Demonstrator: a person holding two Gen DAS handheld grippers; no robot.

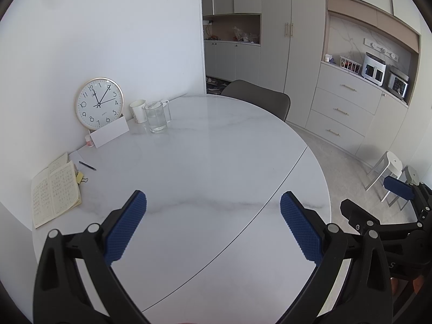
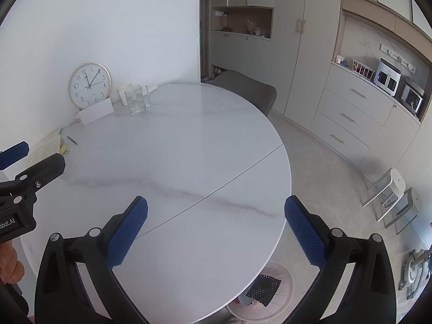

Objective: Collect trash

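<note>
My left gripper (image 1: 213, 208) is open and empty above the near part of the round white marble table (image 1: 216, 140). My right gripper (image 2: 216, 213) is open and empty over the table's near right edge (image 2: 280, 216). Each gripper shows in the other's view: the right one (image 1: 378, 202) at the right edge, the left one (image 2: 29, 156) at the left edge. A white bin (image 2: 272, 294) with a black mesh piece (image 2: 263, 286) and other bits inside stands on the floor under the table's edge. No loose trash shows on the tabletop.
At the table's far left stand a wall clock (image 1: 99, 103), a white card (image 1: 109, 135), a paper cup (image 1: 139, 110), a glass mug (image 1: 156, 116), an open notebook (image 1: 54, 191) and a pen (image 1: 87, 165). A grey chair (image 1: 259, 97) is behind. White stools (image 2: 391, 191) and cabinets are on the right.
</note>
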